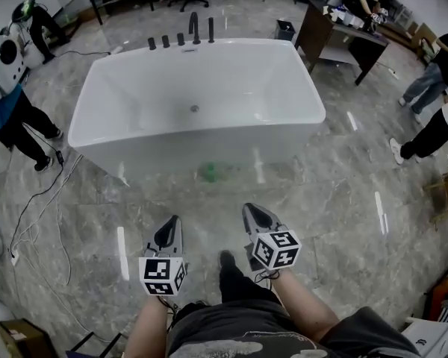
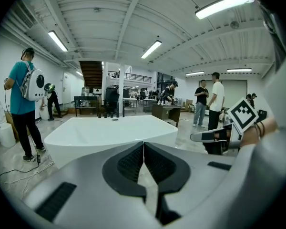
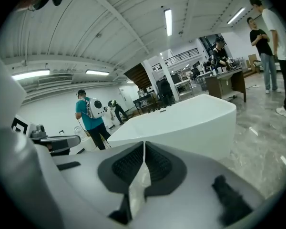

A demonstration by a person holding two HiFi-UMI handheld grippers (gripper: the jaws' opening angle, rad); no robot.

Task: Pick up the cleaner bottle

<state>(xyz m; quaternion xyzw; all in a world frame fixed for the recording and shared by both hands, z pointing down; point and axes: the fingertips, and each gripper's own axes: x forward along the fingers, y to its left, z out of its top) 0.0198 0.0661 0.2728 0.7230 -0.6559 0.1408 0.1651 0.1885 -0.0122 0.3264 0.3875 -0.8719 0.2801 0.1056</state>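
Note:
In the head view a small green thing (image 1: pixel 209 172) stands on the marble floor against the front wall of the white bathtub (image 1: pixel 134 136); it is too blurred to tell whether it is the cleaner bottle. My left gripper (image 1: pixel 170 223) and right gripper (image 1: pixel 251 209) hang side by side above the floor in front of my legs, well short of the green thing. Both are shut with nothing between the jaws. The left gripper view shows its pads (image 2: pixel 133 162) pressed together, with the tub (image 2: pixel 109 130) ahead. The right gripper view shows the same, pads (image 3: pixel 155 163) together, tub (image 3: pixel 181 123) ahead.
Black taps (image 1: pixel 181 37) line the tub's far rim. Cables (image 1: pixel 37 200) trail over the floor at the left, near a person in a teal shirt (image 1: pixel 7 107). A dark desk (image 1: pixel 343 39) and more people stand at the back right. A cardboard box (image 1: pixel 19 339) sits at the bottom left.

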